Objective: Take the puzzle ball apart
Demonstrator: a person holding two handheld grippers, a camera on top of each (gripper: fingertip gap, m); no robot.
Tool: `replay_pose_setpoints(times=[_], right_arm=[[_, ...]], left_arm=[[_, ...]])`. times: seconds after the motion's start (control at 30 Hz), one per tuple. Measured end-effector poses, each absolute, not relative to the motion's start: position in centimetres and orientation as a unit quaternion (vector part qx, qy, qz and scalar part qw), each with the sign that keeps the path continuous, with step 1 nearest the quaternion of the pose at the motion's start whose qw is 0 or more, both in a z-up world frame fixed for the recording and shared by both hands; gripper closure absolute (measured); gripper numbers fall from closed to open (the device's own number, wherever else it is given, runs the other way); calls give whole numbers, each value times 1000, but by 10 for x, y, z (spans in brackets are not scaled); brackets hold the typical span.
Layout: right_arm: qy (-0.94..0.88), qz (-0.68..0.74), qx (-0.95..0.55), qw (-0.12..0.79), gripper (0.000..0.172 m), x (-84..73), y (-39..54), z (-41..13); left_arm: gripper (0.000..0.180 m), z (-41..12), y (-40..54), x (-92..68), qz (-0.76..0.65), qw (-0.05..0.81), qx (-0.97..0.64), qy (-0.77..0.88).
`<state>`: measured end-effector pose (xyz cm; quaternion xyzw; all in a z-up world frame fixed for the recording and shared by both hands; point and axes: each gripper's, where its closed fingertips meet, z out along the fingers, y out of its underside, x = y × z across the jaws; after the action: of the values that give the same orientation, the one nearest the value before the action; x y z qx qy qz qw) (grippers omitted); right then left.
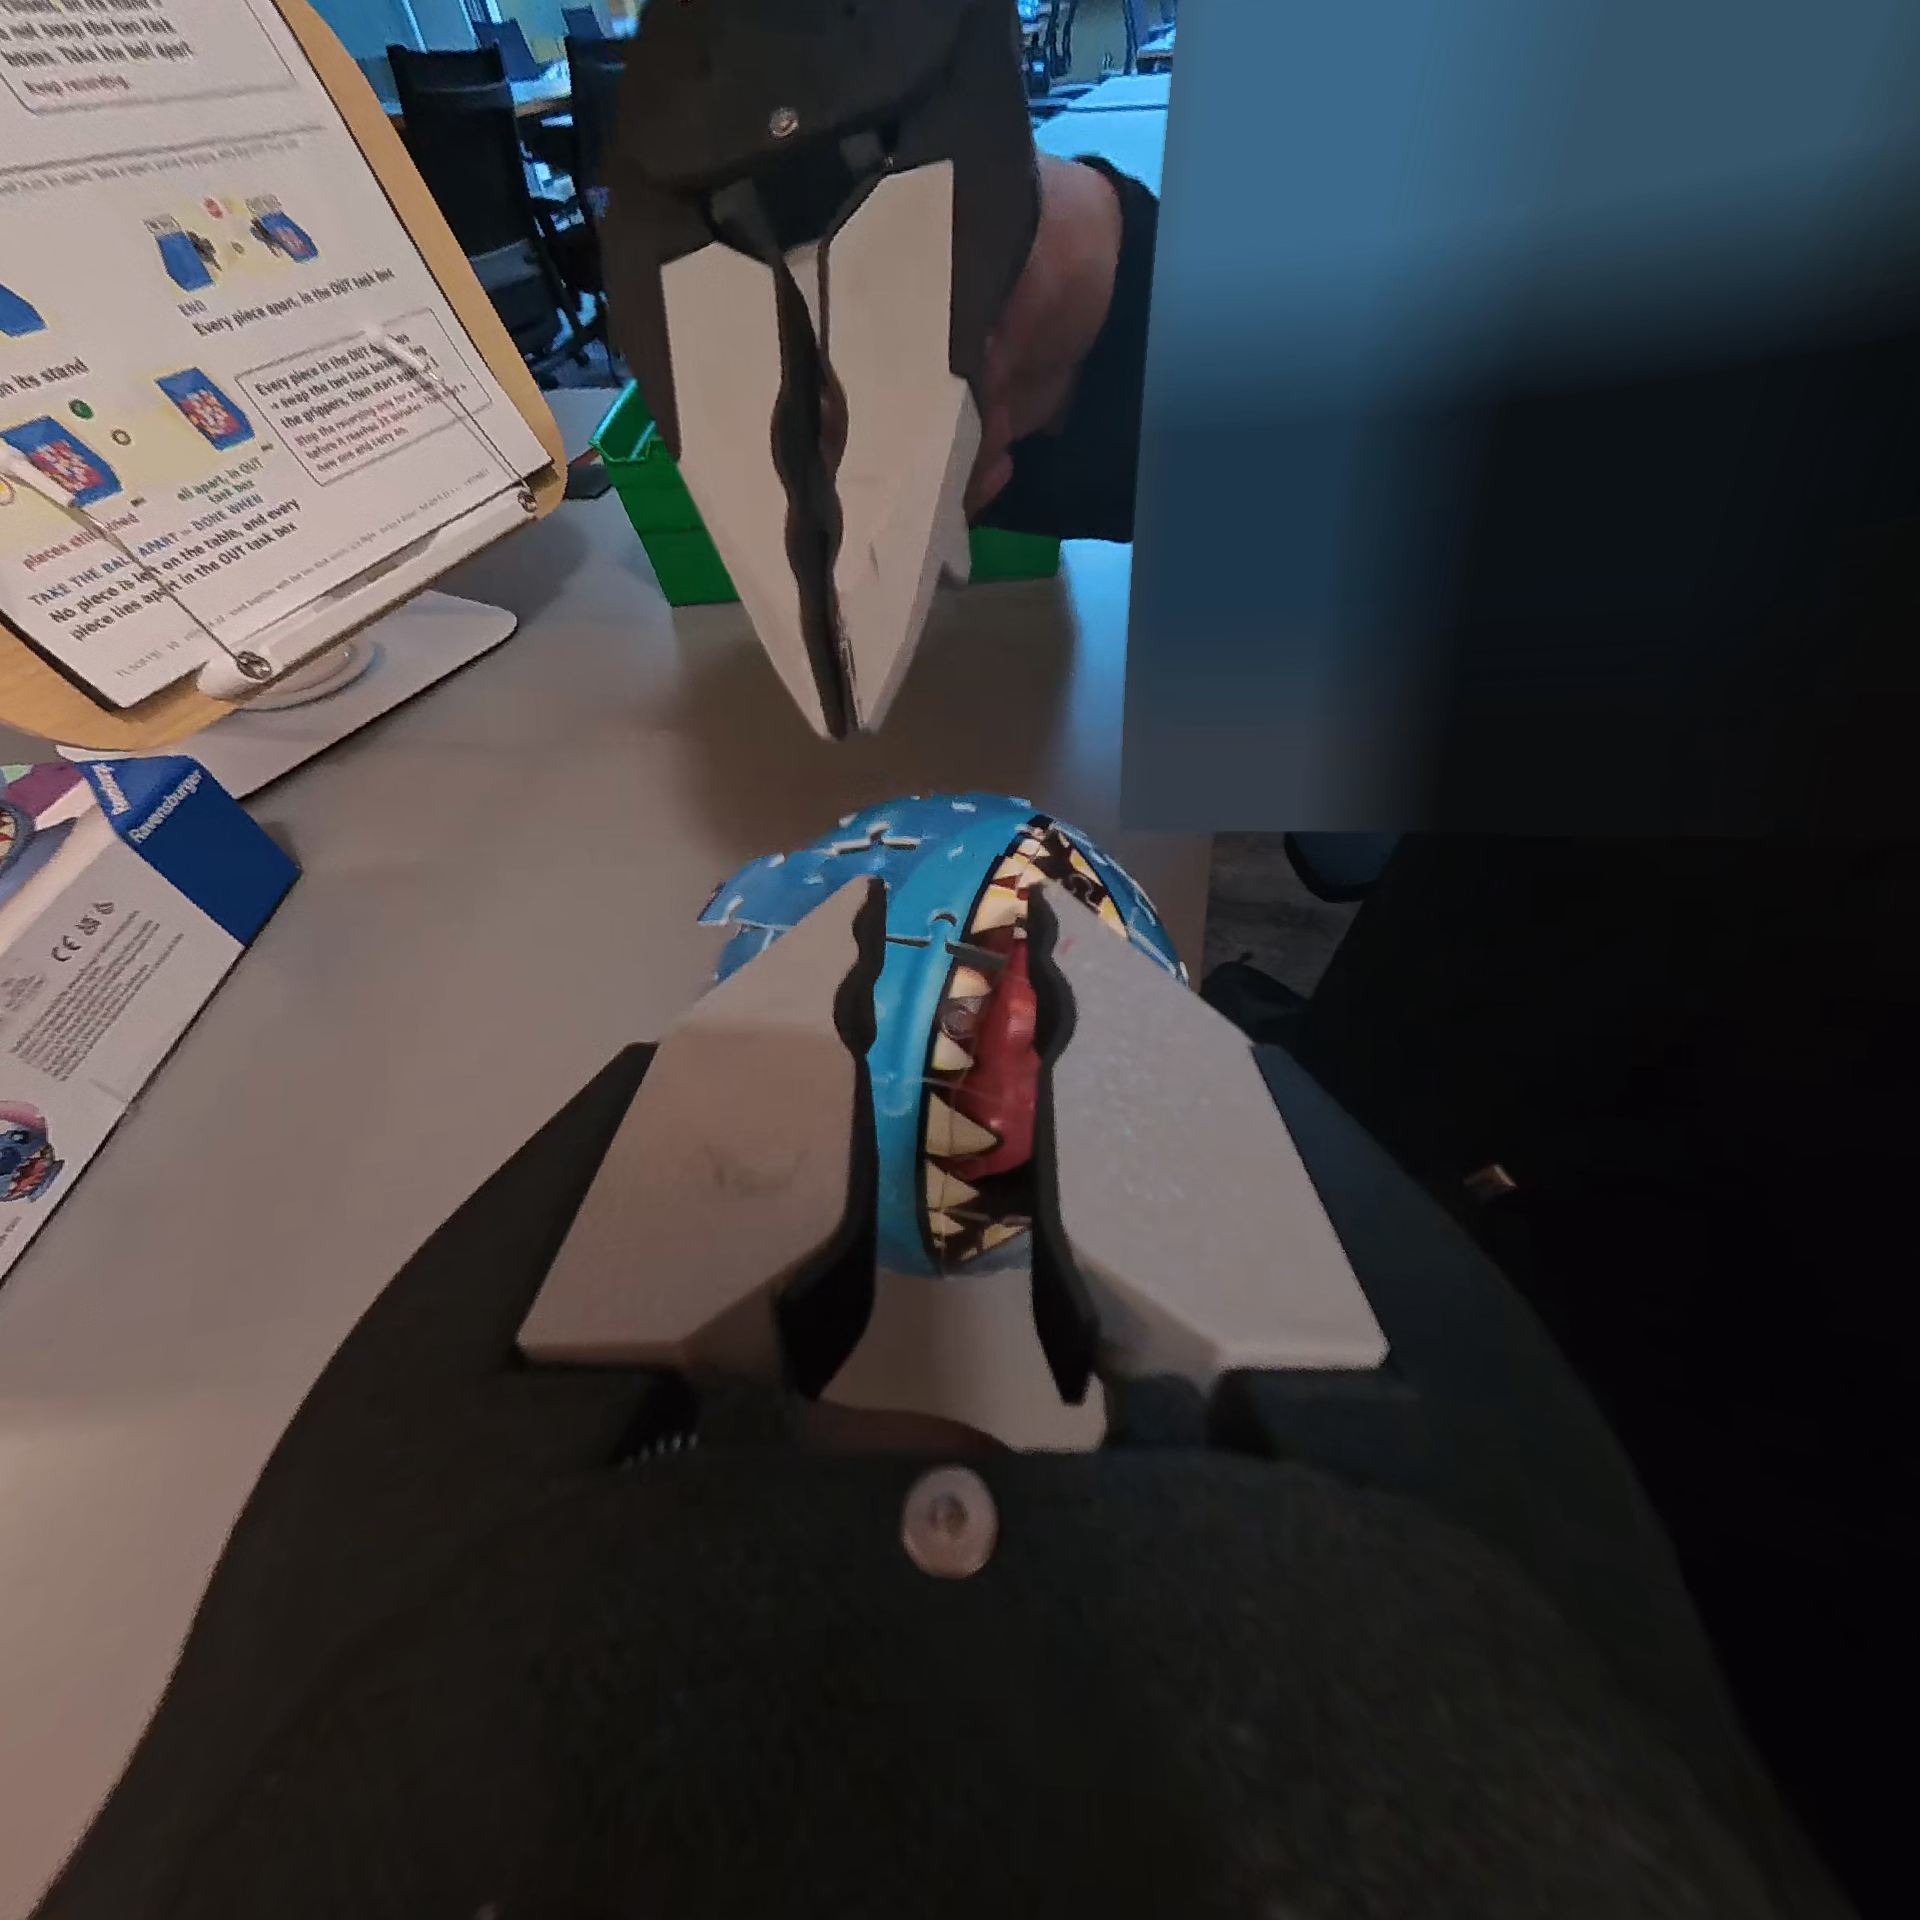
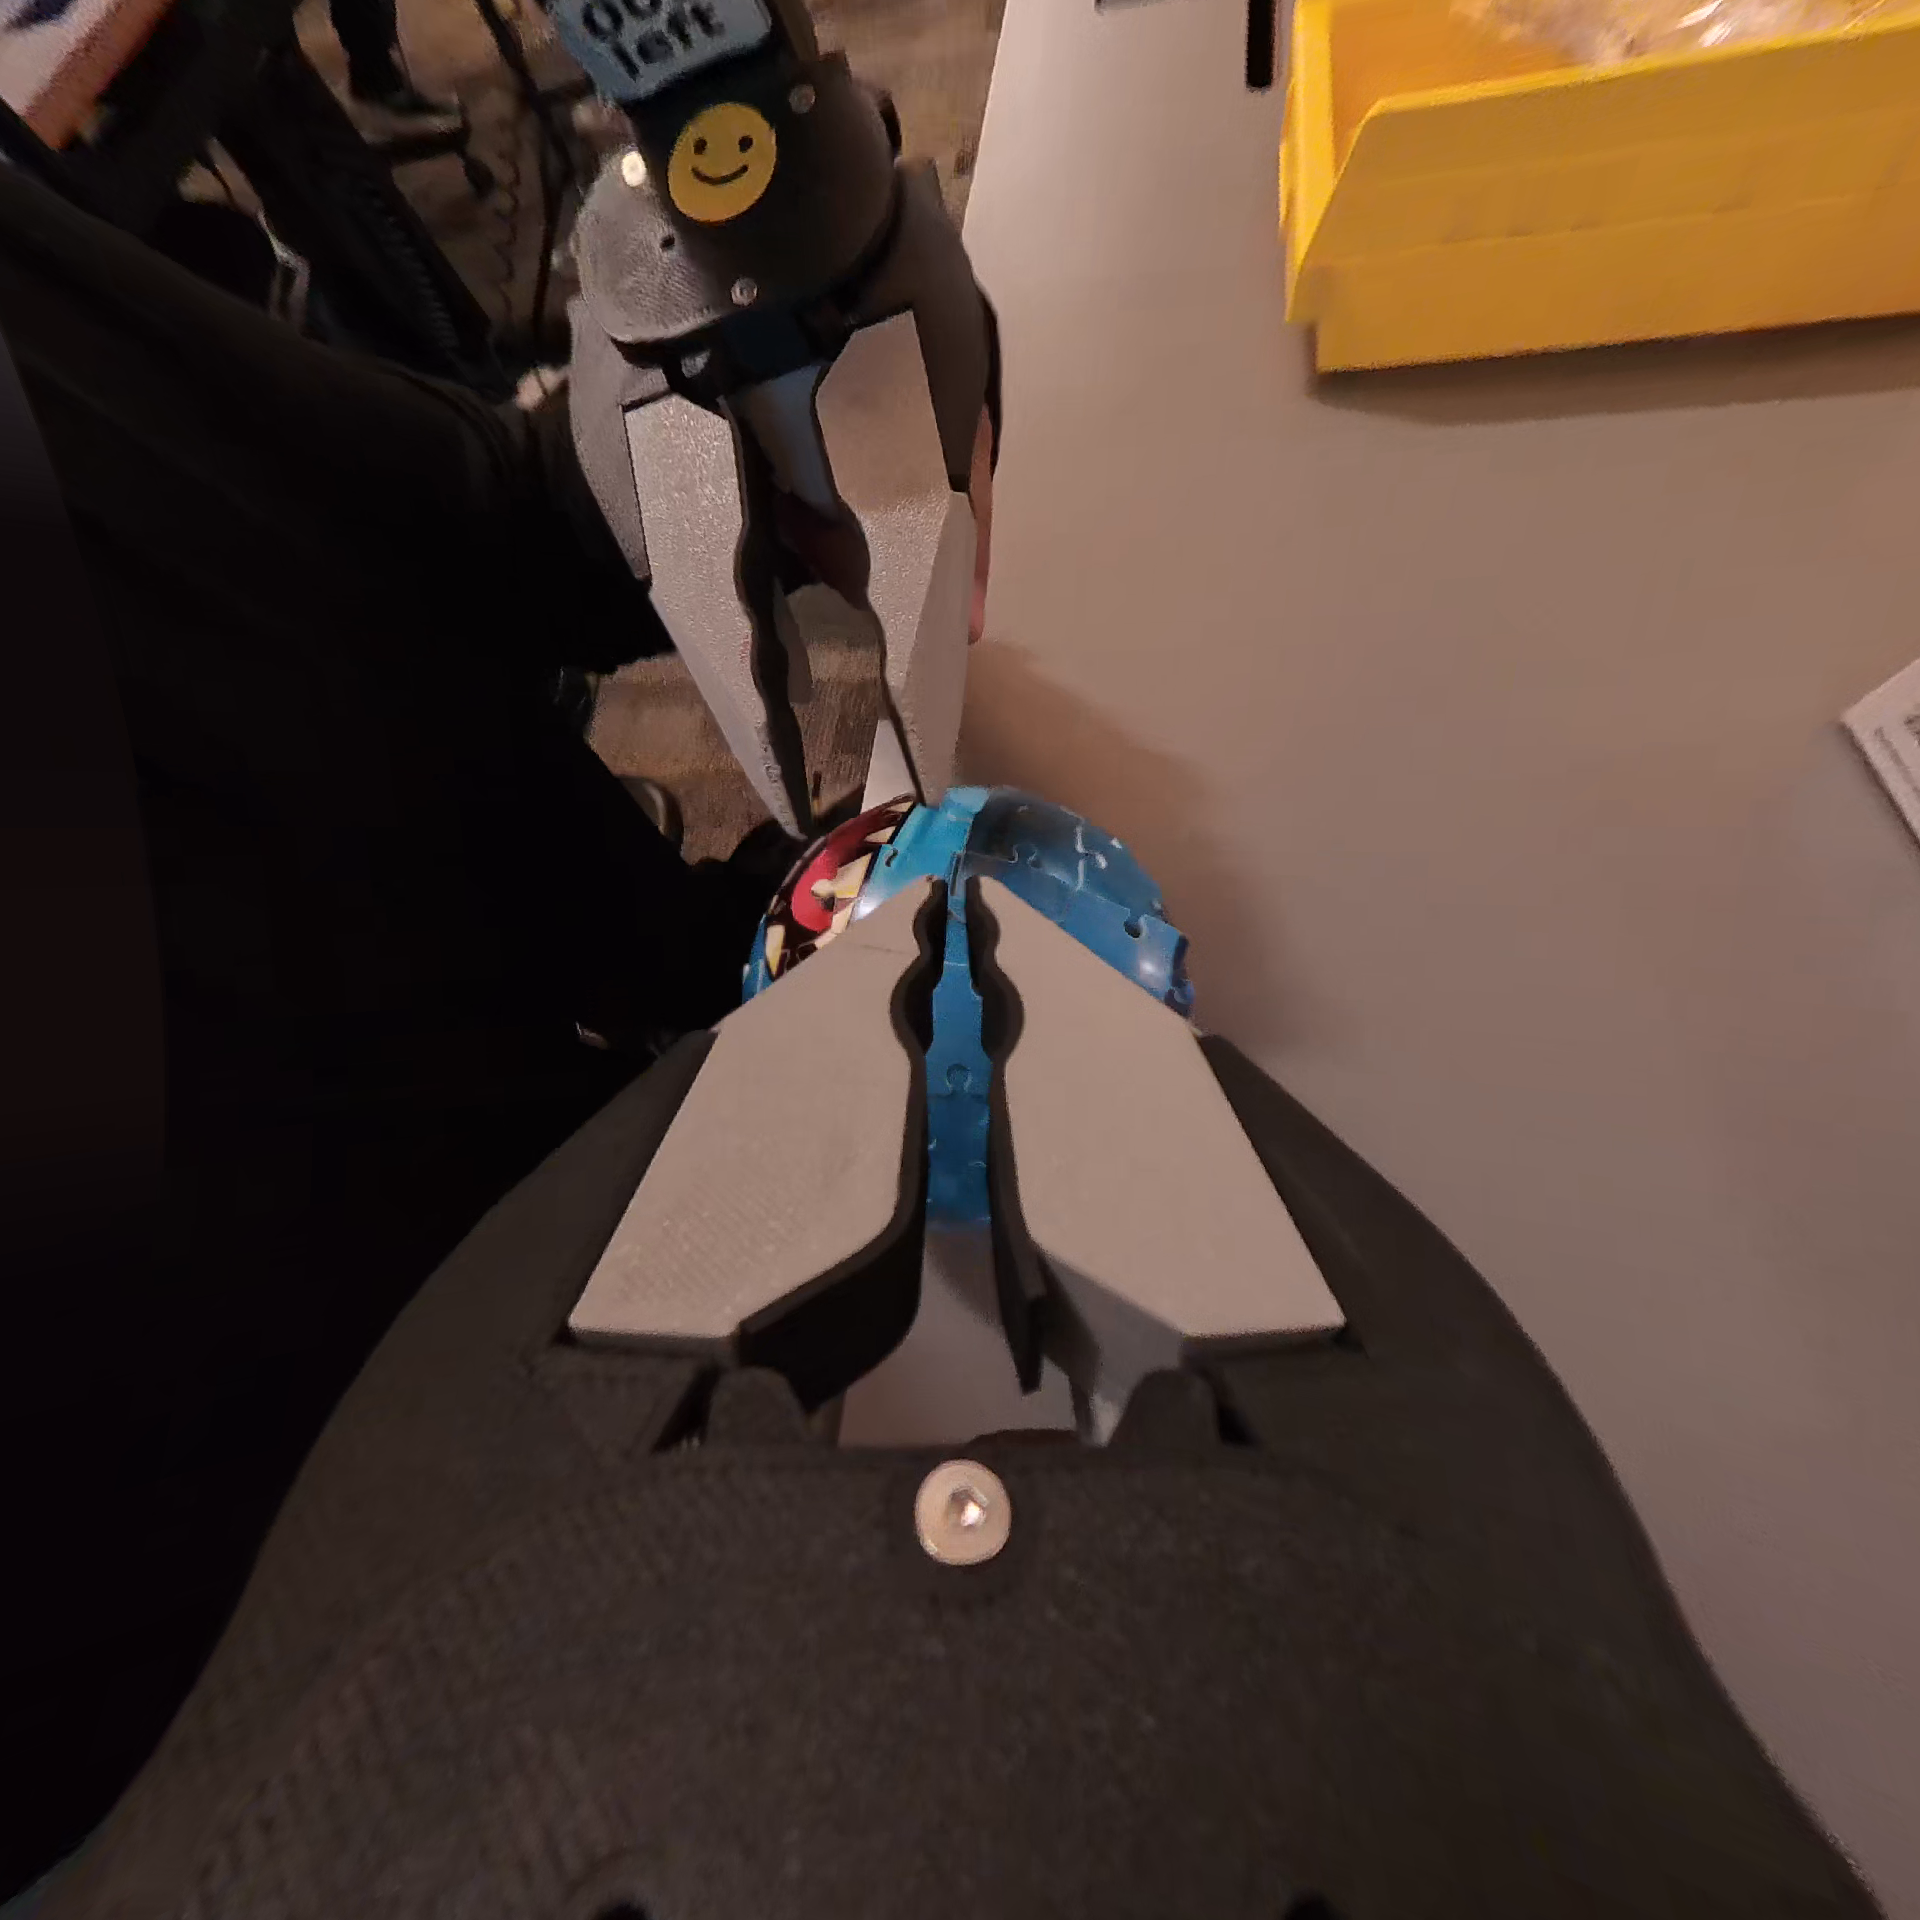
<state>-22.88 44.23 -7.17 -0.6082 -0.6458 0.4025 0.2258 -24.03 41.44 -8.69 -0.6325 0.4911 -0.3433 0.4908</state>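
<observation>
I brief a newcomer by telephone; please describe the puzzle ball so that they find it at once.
Start at the grey table and find the green bin on it. Nearer than the bin, by the table's edge, lies the puzzle ball. It alone is round: blue jigsaw pieces with a red, toothed mouth.

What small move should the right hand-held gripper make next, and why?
Probably open its fingers and lower toward the blue puzzle ball. The right hand-held gripper hangs shut above the ball, clear of it and holding nothing. The left hand-held gripper stands open at the ball, whose shell shows a jagged open edge.
</observation>
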Motion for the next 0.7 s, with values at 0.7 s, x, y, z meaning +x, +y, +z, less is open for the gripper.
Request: replay_pose_setpoints(times=[0.7], right_arm=[[-429, 474, -647, 415, 129, -101, 537, -132]], left_arm=[[94, -120, 449, -368, -410, 579, -683, 177]])
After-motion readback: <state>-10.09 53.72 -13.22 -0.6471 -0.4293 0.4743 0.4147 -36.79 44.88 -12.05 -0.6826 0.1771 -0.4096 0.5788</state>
